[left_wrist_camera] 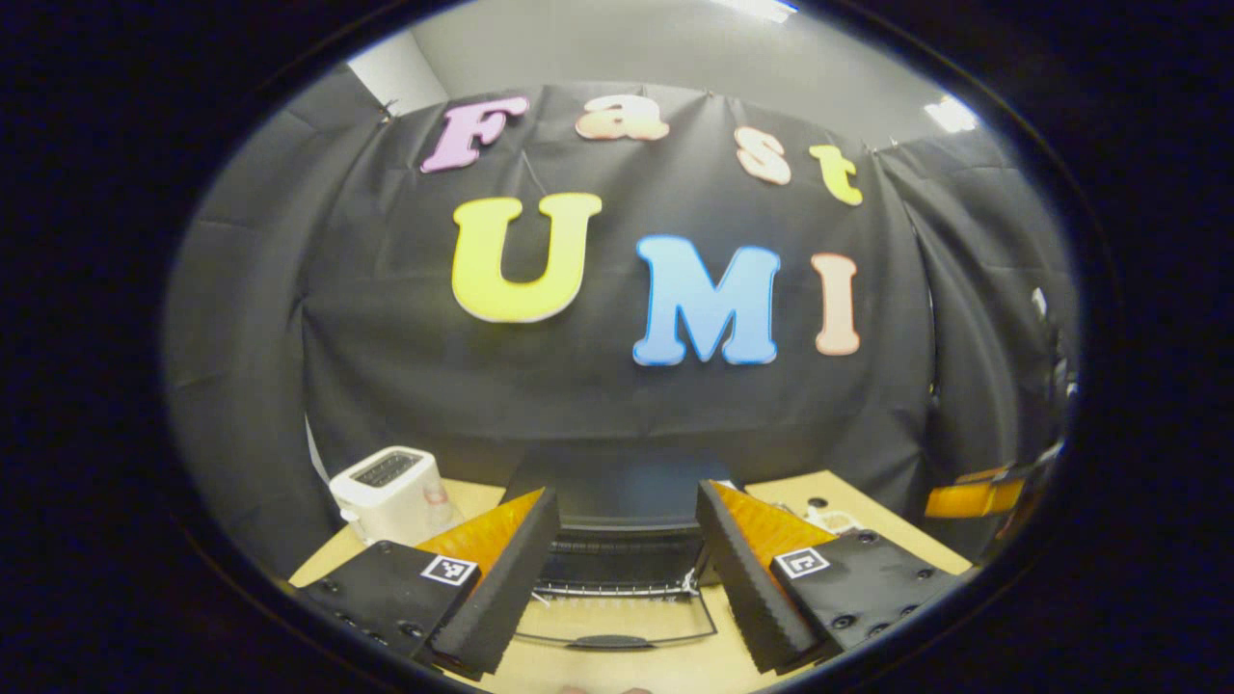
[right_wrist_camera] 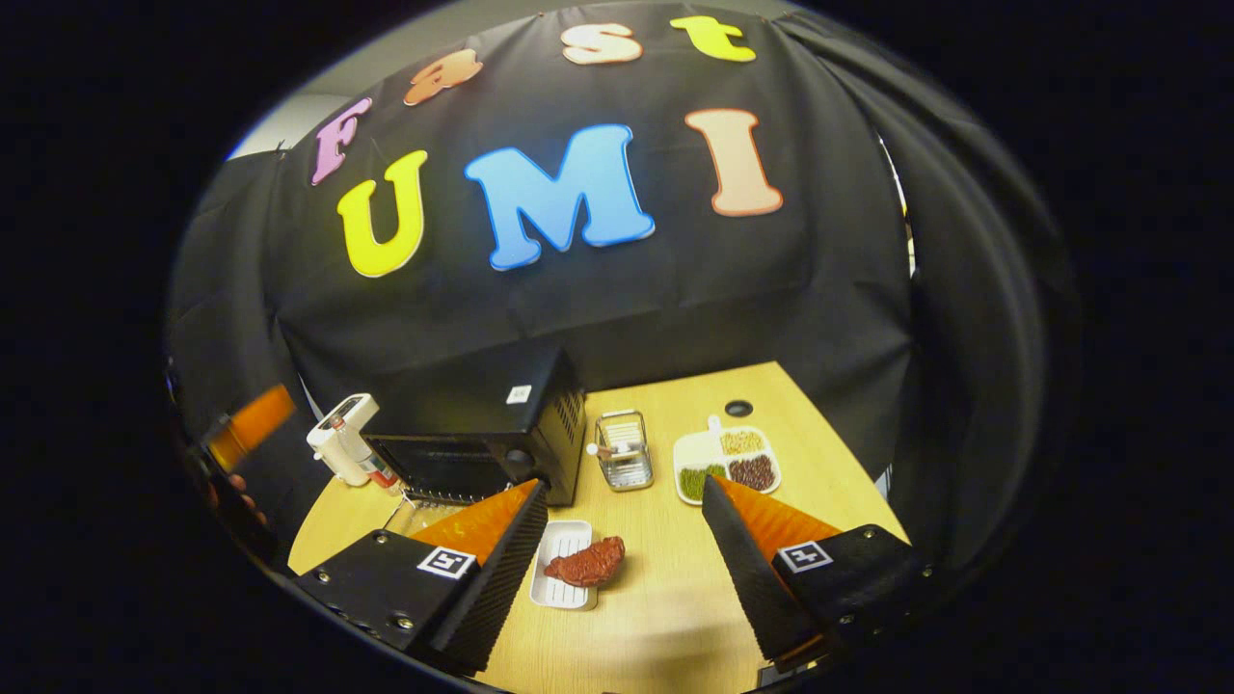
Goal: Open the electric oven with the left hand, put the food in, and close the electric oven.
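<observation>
Right gripper view, L to R: toaster [right_wrist_camera: 339, 436], oven [right_wrist_camera: 482, 424] w/ door [right_wrist_camera: 416, 516] dropped open, rack [right_wrist_camera: 623, 449], dish [right_wrist_camera: 726, 467]. Nearer, meat [right_wrist_camera: 585, 563] lies partly on a tray [right_wrist_camera: 562, 578], just in front of oven. Right gripper [right_wrist_camera: 622, 545] spread wide above it, holding nothing. Left gripper [left_wrist_camera: 625, 564] also agape & empty, facing the open oven [left_wrist_camera: 617, 540], toaster [left_wrist_camera: 386, 492] to its left.

- The left gripper view looks level and straight at the front of the oven [left_wrist_camera: 617, 540] from close by, its open door low in the frame.
- The right gripper view looks down from higher and farther off, angled across the tabletop [right_wrist_camera: 675, 578], with the oven at centre left of the frame.
- Both views share the oven, the white toaster [left_wrist_camera: 390, 492] beside it and the tabletop.
</observation>
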A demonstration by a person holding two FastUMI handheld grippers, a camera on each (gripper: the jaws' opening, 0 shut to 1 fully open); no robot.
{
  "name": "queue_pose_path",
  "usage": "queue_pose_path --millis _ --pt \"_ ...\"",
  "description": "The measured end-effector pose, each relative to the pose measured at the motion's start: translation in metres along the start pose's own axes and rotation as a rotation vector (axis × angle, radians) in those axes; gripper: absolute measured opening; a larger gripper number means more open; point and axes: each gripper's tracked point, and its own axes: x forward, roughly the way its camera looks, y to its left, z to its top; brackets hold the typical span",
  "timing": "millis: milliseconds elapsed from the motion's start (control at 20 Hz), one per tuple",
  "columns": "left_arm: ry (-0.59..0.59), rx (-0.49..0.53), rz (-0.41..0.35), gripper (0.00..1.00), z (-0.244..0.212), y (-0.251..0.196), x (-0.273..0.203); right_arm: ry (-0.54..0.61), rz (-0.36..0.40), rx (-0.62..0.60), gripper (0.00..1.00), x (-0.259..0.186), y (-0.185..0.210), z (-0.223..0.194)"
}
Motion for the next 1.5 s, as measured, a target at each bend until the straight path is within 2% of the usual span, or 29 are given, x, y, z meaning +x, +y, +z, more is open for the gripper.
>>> queue_pose_path --millis 200,250,300,600,850,950,1000,1050,1100,1150,1200,1250,1300,1350,1400,1500 --pt "-0.075 -0.032 0.040 1.00 0.047 0.009 -0.023 0.138 0.058 0.078 0.98 0.031 -0.003 -0.052" --pt "-0.075 -0.044 0.056 0.96 0.047 0.012 -0.027 0.168 0.078 0.100 0.98 0.039 -0.003 -0.063" --pt "-0.073 -0.050 0.071 1.00 0.048 0.015 -0.030 0.198 0.097 0.124 0.98 0.046 -0.003 -0.078" --pt "-0.050 -0.031 0.166 1.00 0.051 0.029 -0.055 0.361 0.176 0.264 0.98 0.101 0.006 -0.144" --pt "-0.036 -0.012 0.239 1.00 0.046 0.036 -0.076 0.434 0.235 0.383 0.98 0.128 0.024 -0.167" --pt "-0.026 -0.017 0.270 1.00 0.041 0.041 -0.081 0.438 0.259 0.421 0.88 0.134 0.032 -0.168" --pt "-0.022 -0.020 0.285 1.00 0.038 0.043 -0.083 0.435 0.274 0.435 0.69 0.131 0.035 -0.165" --pt "-0.023 -0.022 0.301 1.00 0.039 0.046 -0.086 0.434 0.294 0.451 0.62 0.134 0.040 -0.163" --pt "-0.023 -0.023 0.314 1.00 0.038 0.049 -0.089 0.438 0.296 0.454 0.38 0.125 0.037 -0.157" --pt "-0.024 -0.025 0.326 1.00 0.039 0.050 -0.092 0.445 0.319 0.449 0.33 0.126 0.042 -0.159" --pt "-0.025 -0.026 0.336 0.95 0.040 0.051 -0.094 0.434 0.342 0.470 0.32 0.118 0.044 -0.151" --pt "-0.026 -0.027 0.342 0.91 0.039 0.051 -0.095 0.445 0.346 0.474 0.21 0.122 0.045 -0.153" --pt "-0.024 -0.025 0.347 0.94 0.041 0.050 -0.097 0.439 0.363 0.478 0.19 0.124 0.047 -0.152" --pt "-0.026 -0.021 0.350 0.97 0.042 0.050 -0.097 0.436 0.348 0.487 0.19 0.123 0.041 -0.140" --pt "-0.030 -0.016 0.347 1.00 0.045 0.048 -0.098 0.430 0.348 0.475 0.10 0.123 0.044 -0.149" --pt "-0.042 -0.005 0.329 0.96 0.049 0.045 -0.095 0.421 0.358 0.468 0.10 0.117 0.046 -0.142"
